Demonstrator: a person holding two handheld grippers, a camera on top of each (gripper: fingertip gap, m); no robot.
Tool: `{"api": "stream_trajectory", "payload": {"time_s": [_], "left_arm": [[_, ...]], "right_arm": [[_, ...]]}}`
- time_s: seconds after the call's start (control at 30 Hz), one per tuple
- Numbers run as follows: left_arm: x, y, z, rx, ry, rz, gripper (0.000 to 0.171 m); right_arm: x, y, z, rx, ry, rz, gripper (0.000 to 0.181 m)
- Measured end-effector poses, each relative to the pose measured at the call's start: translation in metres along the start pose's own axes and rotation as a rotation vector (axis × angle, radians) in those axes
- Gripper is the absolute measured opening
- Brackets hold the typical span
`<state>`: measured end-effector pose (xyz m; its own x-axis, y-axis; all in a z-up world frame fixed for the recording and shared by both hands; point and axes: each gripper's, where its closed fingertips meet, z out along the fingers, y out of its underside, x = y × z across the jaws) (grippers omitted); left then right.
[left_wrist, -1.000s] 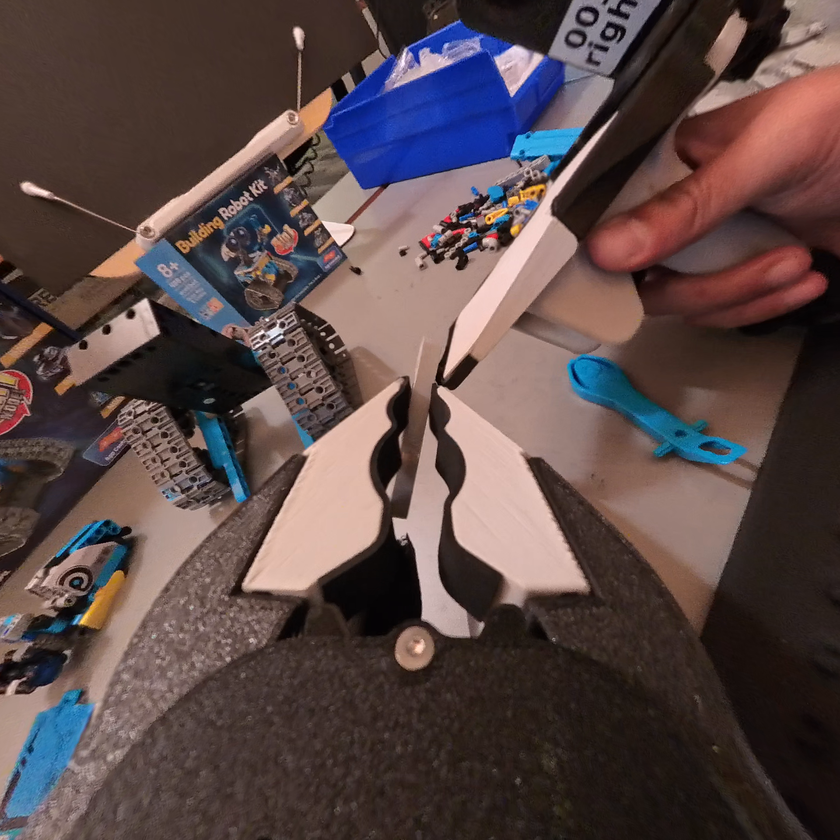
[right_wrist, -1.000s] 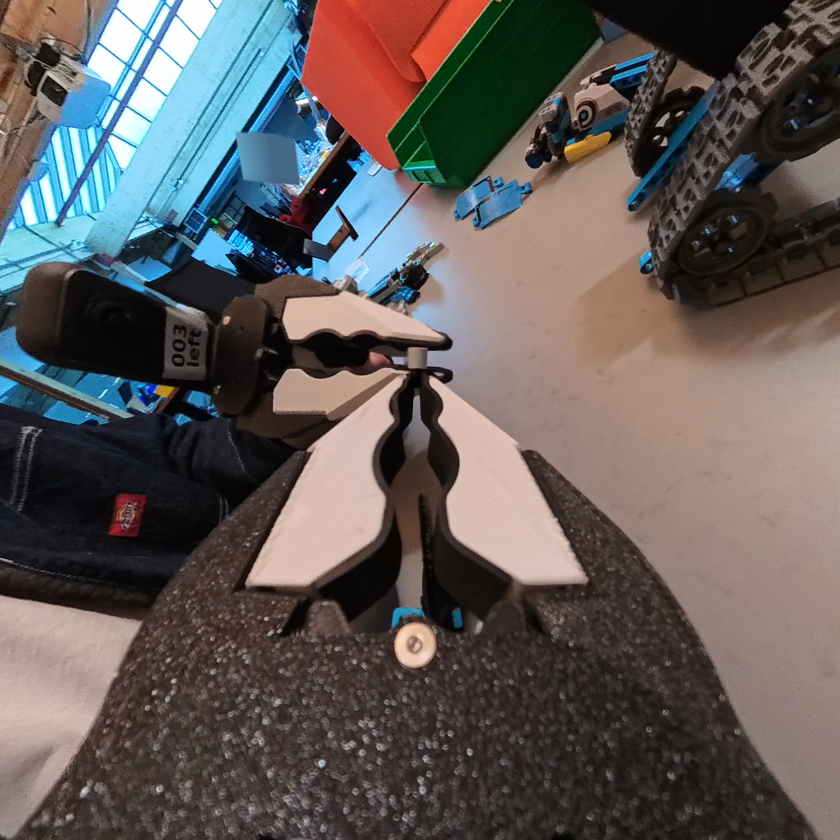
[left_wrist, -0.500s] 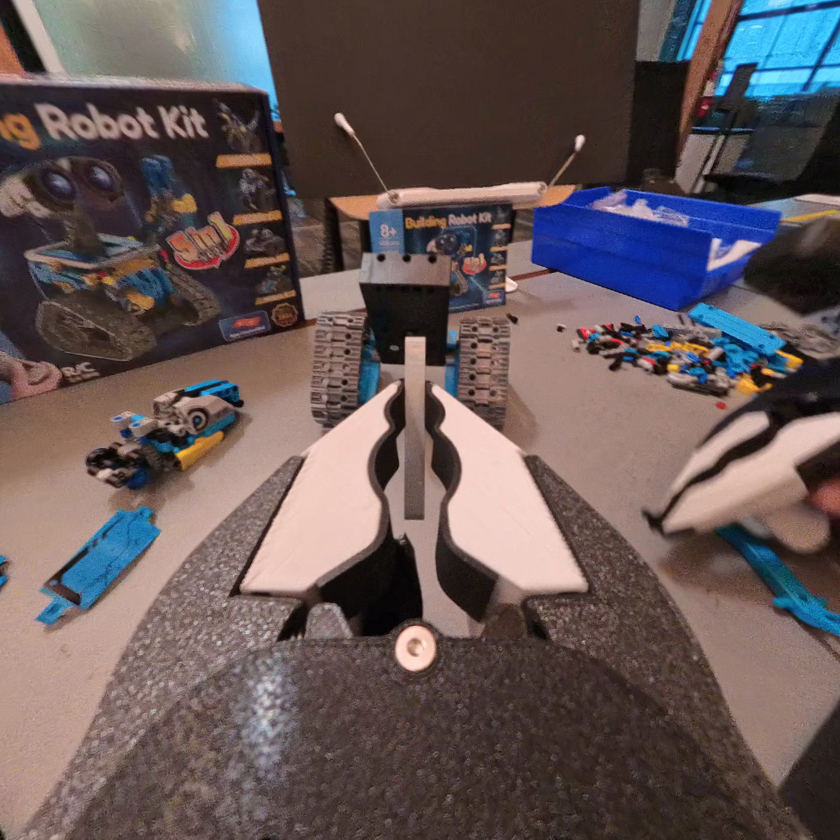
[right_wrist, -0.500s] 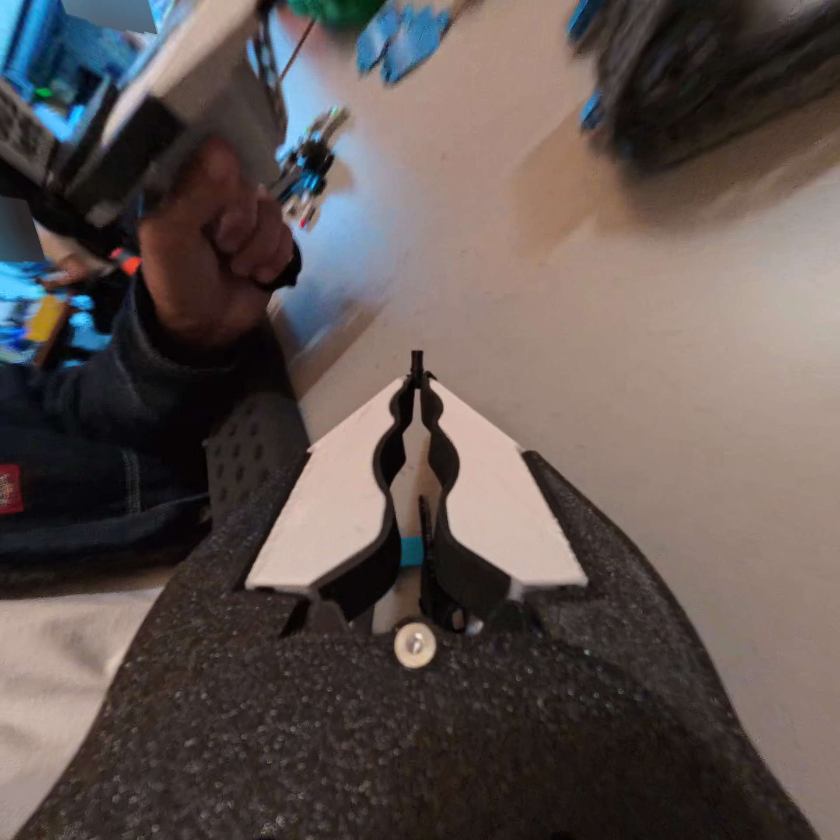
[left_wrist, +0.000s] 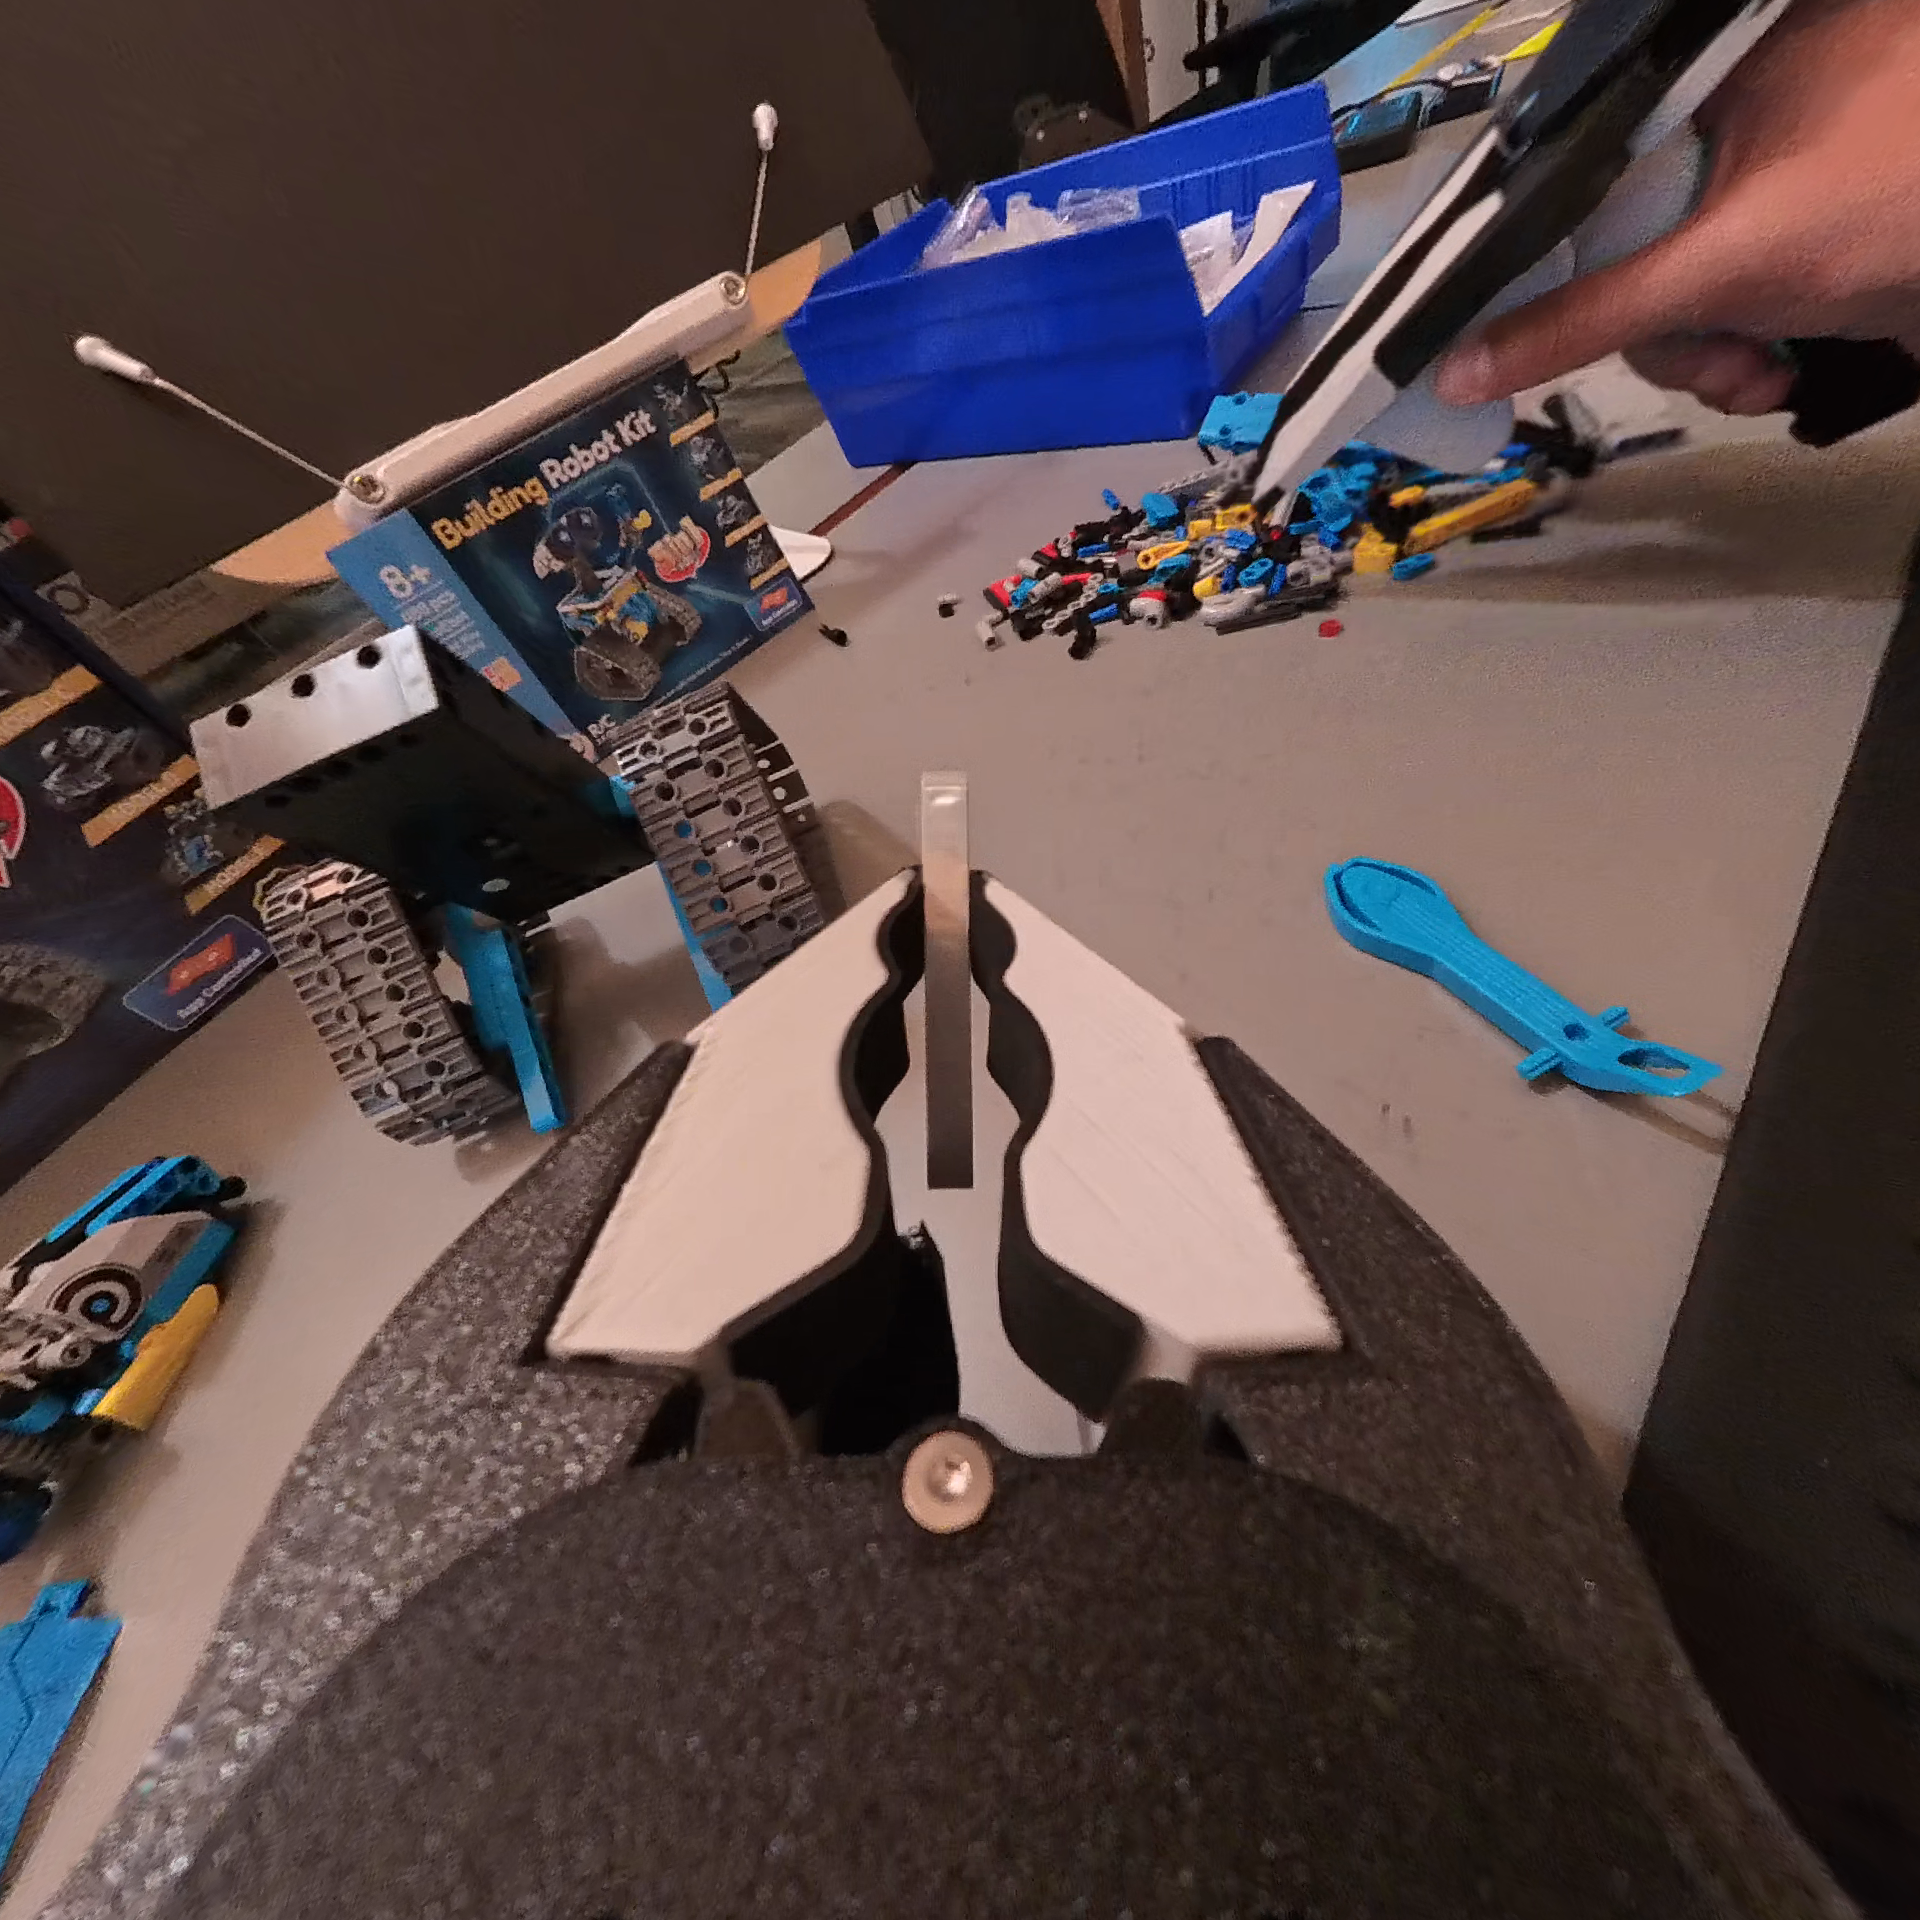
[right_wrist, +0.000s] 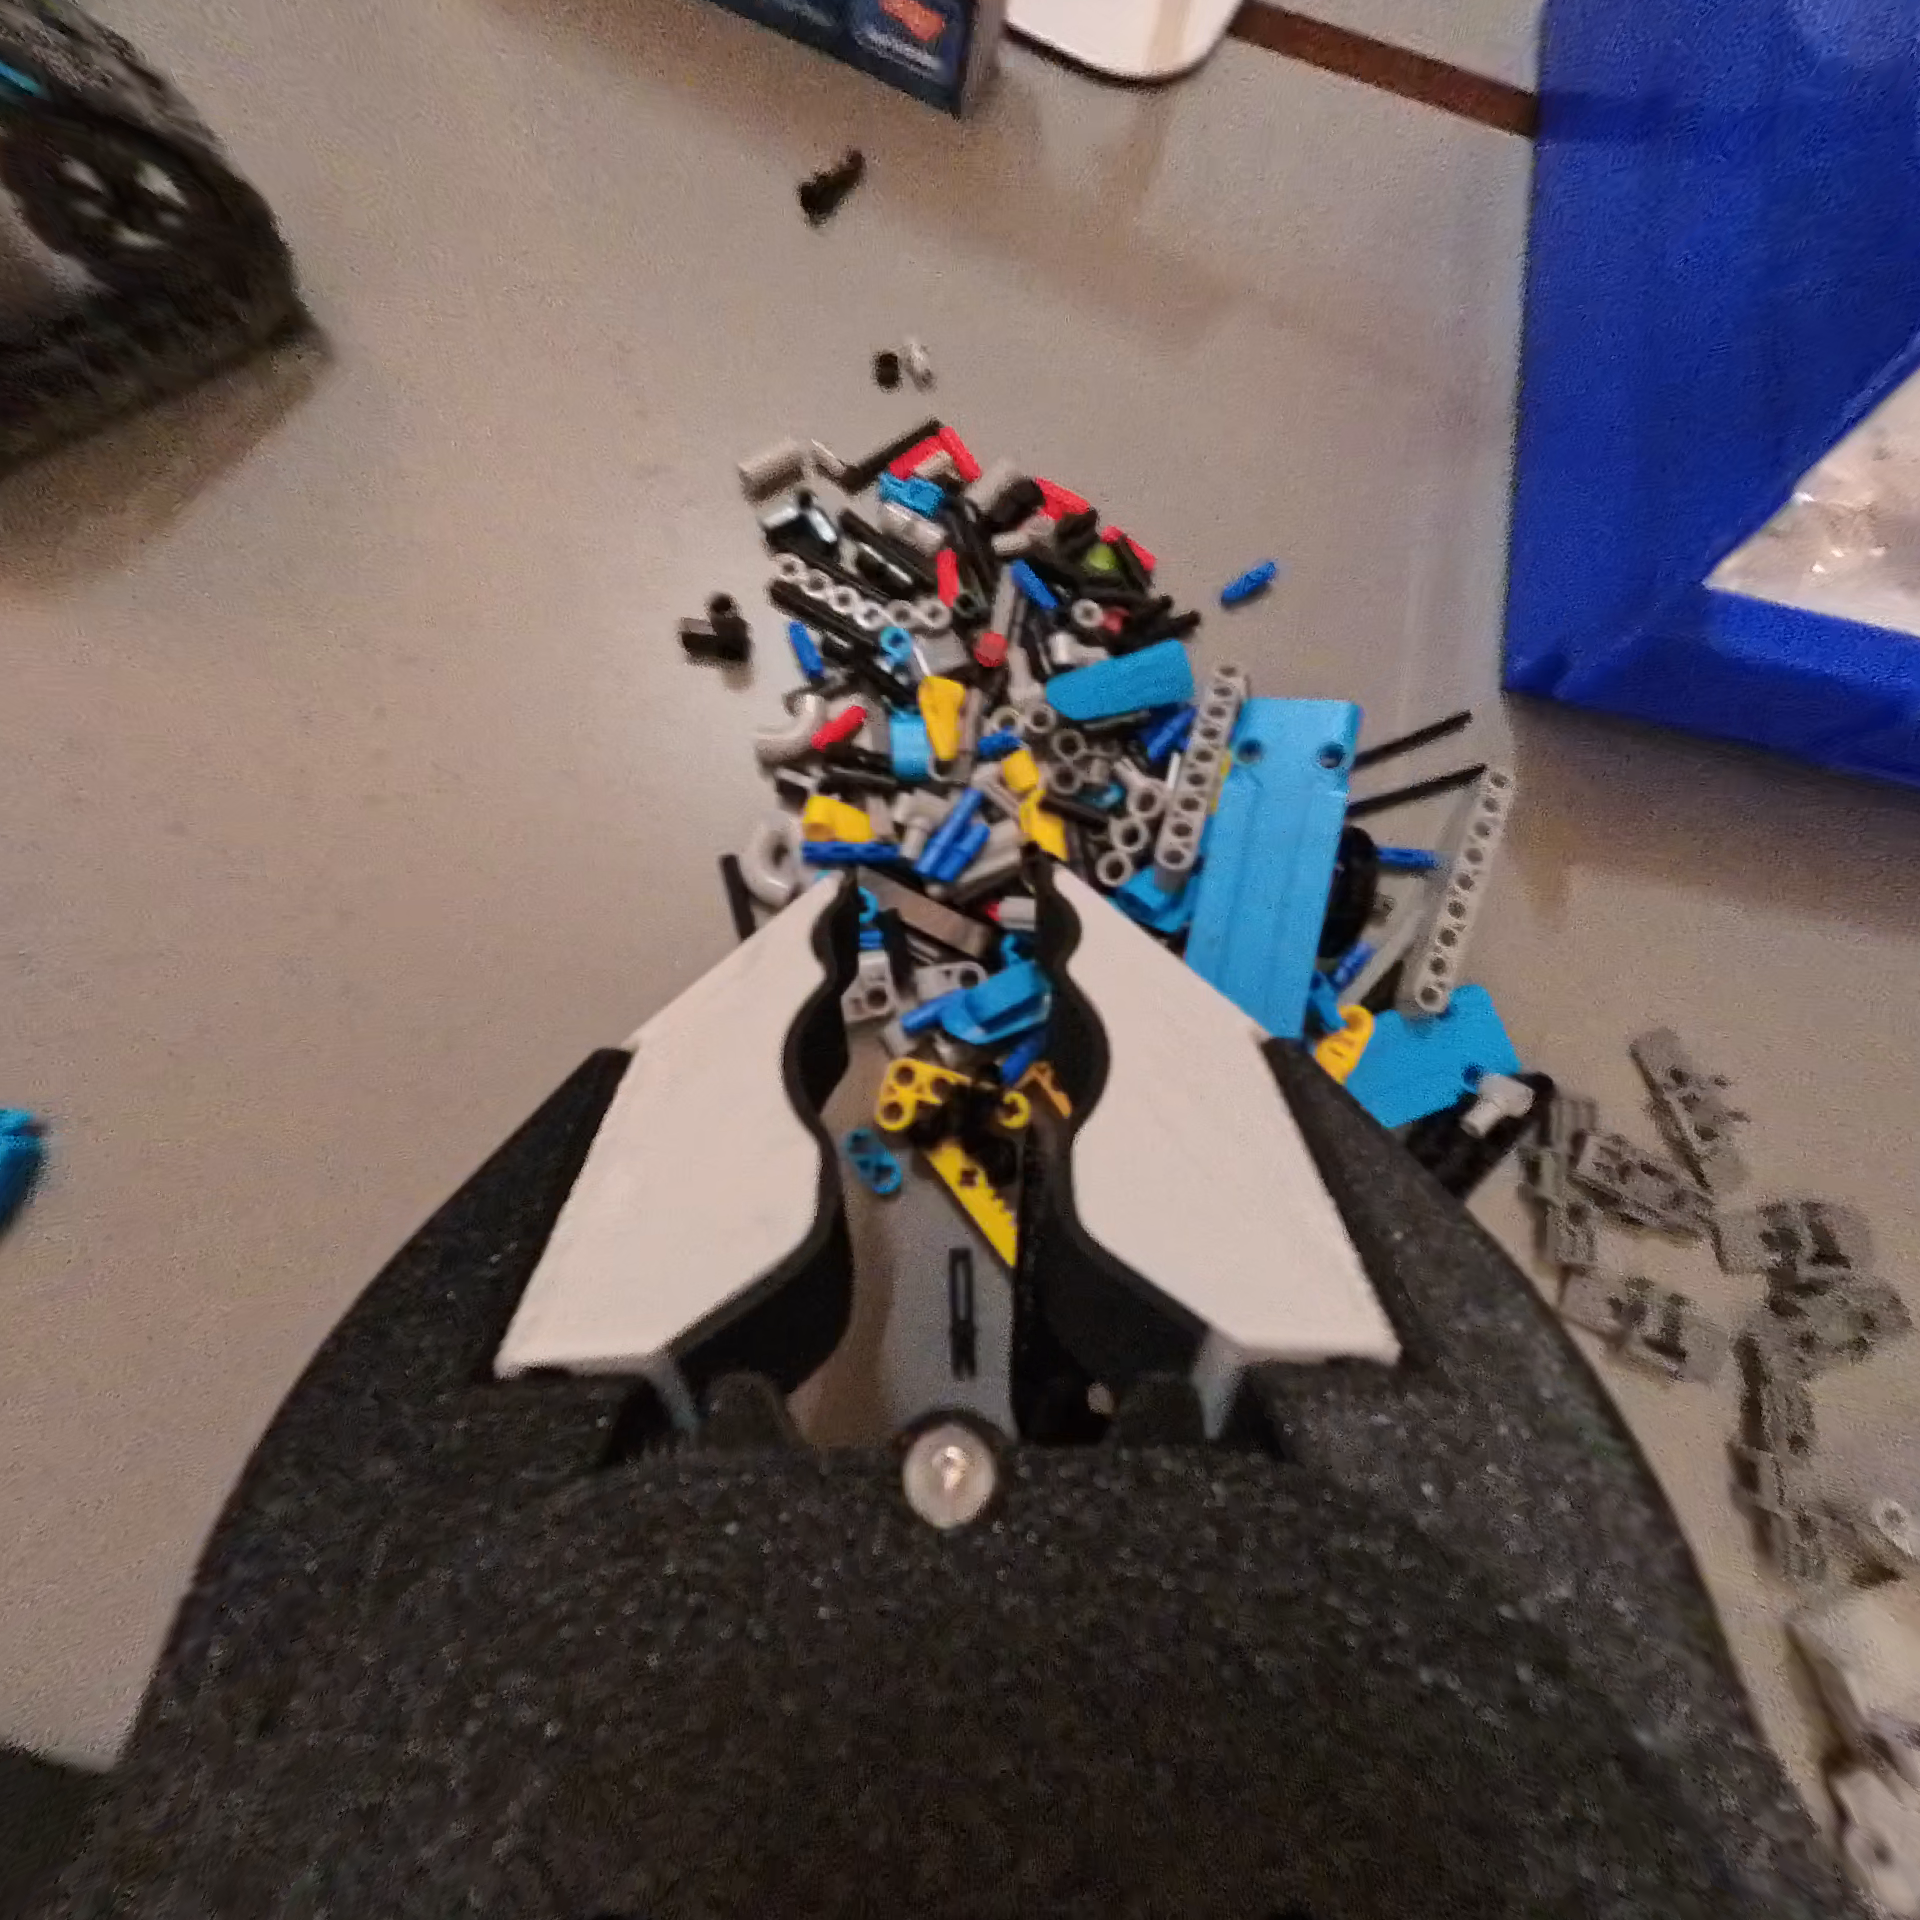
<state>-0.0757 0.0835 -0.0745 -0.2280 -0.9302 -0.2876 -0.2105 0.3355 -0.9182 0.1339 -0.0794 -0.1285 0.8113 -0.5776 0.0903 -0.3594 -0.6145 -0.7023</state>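
Left tool (left_wrist: 945, 883) pinching grey beam (left_wrist: 947, 997); right tool (right_wrist: 948, 883) spread over parts pile (right_wrist: 1039, 707).

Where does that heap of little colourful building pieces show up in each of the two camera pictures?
Left wrist view: the heap of pieces lies upper right on the table, under the right gripper.
Right wrist view: the heap of pieces fills the centre, just ahead of the open fingers.
Shared landmark: the blue bin beside the heap.
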Motion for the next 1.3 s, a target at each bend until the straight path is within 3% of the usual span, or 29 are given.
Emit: {"api": "stream_trajectory", "payload": {"time_s": [0.07,0.13,0.2,0.27,0.33,0.47,0.57,0.63,1.13,1.23,1.3], "left_arm": [[0.006,-0.004,0.0,0.017,0.005,0.06,0.006],[0.016,-0.009,-0.001,0.046,0.004,0.168,0.006],[0.023,-0.012,-0.002,0.057,-0.023,0.298,0.006],[0.028,-0.009,0.0,0.039,-0.038,0.372,0.006],[0.028,-0.008,0.001,0.028,-0.052,0.402,0.006],[0.019,-0.006,0.0,0.011,-0.091,0.381,0.006],[0.019,-0.008,-0.001,0.021,-0.097,0.392,0.006],[0.022,-0.008,-0.001,0.023,-0.087,0.409,0.006],[0.023,-0.005,0.001,0.01,-0.085,0.412,0.007],[0.016,-0.004,0.001,0.008,-0.094,0.347,0.007],[0.007,-0.005,-0.002,0.017,-0.097,0.259,0.006]], "right_arm": [[-0.003,0.0,-0.001,0.028,-0.016,-0.003,0.031],[-0.039,-0.021,-0.01,0.142,-0.157,0.014,0.031],[-0.12,-0.047,-0.035,0.265,-0.561,0.028,0.031],[-0.193,-0.056,-0.075,0.287,-1.007,0.081,0.039],[-0.227,-0.058,-0.085,0.285,-1.14,0.116,0.039],[-0.26,-0.043,-0.074,0.217,-1.134,0.051,0.03],[-0.263,-0.048,-0.076,0.262,-1.132,0.074,0.021],[-0.261,-0.049,-0.077,0.281,-1.128,0.063,0.005],[-0.262,-0.048,-0.074,0.287,-1.118,0.062,0.005],[-0.224,-0.059,-0.061,0.33,-0.964,0.106,0.006],[-0.155,-0.065,-0.043,0.373,-0.71,0.176,0.005]]}}
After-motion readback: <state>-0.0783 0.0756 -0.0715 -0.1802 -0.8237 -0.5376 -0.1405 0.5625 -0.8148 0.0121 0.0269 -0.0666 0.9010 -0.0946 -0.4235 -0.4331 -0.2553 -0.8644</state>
